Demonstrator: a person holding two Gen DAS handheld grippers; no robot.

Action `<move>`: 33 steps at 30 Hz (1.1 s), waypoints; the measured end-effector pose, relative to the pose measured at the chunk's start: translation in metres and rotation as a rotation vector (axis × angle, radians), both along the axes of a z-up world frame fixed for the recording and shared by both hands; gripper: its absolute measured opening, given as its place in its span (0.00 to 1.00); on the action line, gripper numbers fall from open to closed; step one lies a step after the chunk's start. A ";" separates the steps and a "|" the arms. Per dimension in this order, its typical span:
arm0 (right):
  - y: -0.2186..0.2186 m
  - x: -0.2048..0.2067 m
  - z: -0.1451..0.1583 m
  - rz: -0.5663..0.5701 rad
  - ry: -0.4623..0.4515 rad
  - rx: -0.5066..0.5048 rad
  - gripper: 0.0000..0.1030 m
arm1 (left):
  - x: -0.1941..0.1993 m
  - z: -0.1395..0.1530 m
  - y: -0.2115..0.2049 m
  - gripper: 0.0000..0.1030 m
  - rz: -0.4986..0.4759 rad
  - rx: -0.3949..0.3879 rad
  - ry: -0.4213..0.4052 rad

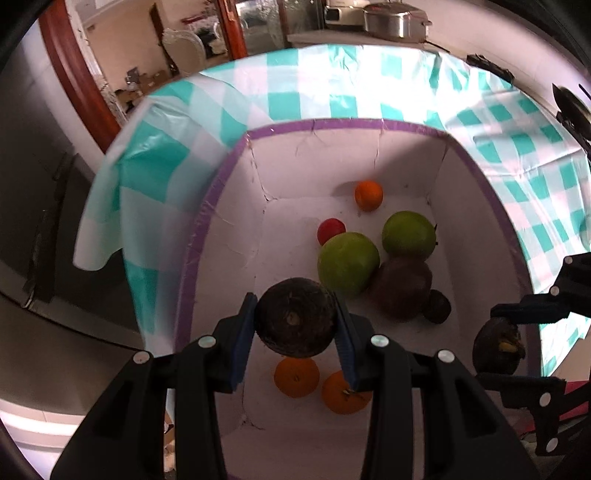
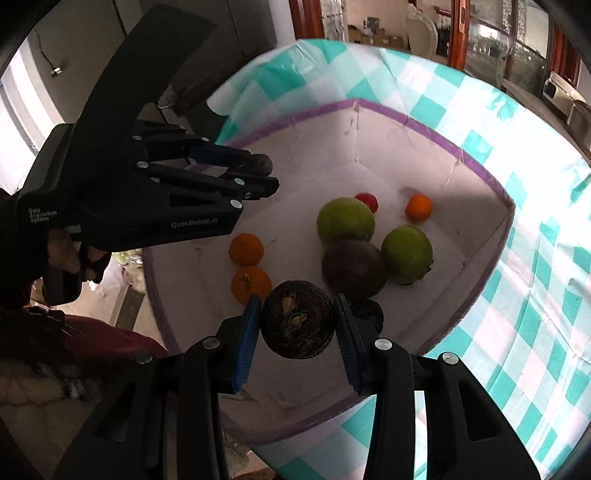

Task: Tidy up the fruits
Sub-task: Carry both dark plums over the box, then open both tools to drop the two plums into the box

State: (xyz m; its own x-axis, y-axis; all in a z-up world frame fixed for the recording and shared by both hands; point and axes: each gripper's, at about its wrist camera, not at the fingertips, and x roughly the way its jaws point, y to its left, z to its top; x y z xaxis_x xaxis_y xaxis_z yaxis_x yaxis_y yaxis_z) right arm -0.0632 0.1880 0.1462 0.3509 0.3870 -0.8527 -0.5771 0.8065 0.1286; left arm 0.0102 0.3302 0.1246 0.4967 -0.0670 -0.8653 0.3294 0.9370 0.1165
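A white box with a purple rim [image 1: 347,124] stands on a teal-checked tablecloth [image 1: 332,96]. On its floor lie two green apples [image 1: 349,266] [image 1: 408,234], a big dark purple fruit [image 1: 402,288], a small red fruit [image 1: 331,229], three oranges [image 1: 296,376] and a small dark fruit [image 1: 437,306]. My left gripper [image 1: 293,306] is shut on a dark brown round fruit [image 1: 295,325] above the box's near end. To its right, my right gripper [image 2: 297,306] is shut on a second dark brown fruit [image 2: 297,325], also over the box.
The tablecloth hangs over the table's left edge [image 1: 99,236]. A metal pot [image 1: 395,22] sits on a counter behind the table. A person's hand [image 2: 62,251] holds the left gripper [image 2: 267,173]. A dark red cloth [image 2: 110,339] lies beside the box.
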 end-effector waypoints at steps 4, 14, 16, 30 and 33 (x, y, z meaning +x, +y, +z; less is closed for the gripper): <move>0.003 0.011 -0.003 -0.027 0.012 -0.017 0.39 | 0.011 -0.008 -0.002 0.39 -0.032 0.000 0.014; 0.029 0.029 -0.024 0.031 0.077 -0.130 0.39 | 0.028 -0.026 0.003 0.39 -0.038 0.017 0.078; 0.039 0.033 -0.031 0.065 0.090 -0.179 0.39 | 0.031 -0.032 0.002 0.39 -0.047 0.037 0.101; 0.075 0.054 -0.063 0.160 0.218 -0.311 0.39 | 0.054 -0.062 -0.001 0.36 -0.061 0.108 0.246; 0.073 0.054 -0.064 0.159 0.214 -0.310 0.40 | 0.053 -0.063 -0.001 0.36 -0.062 0.104 0.248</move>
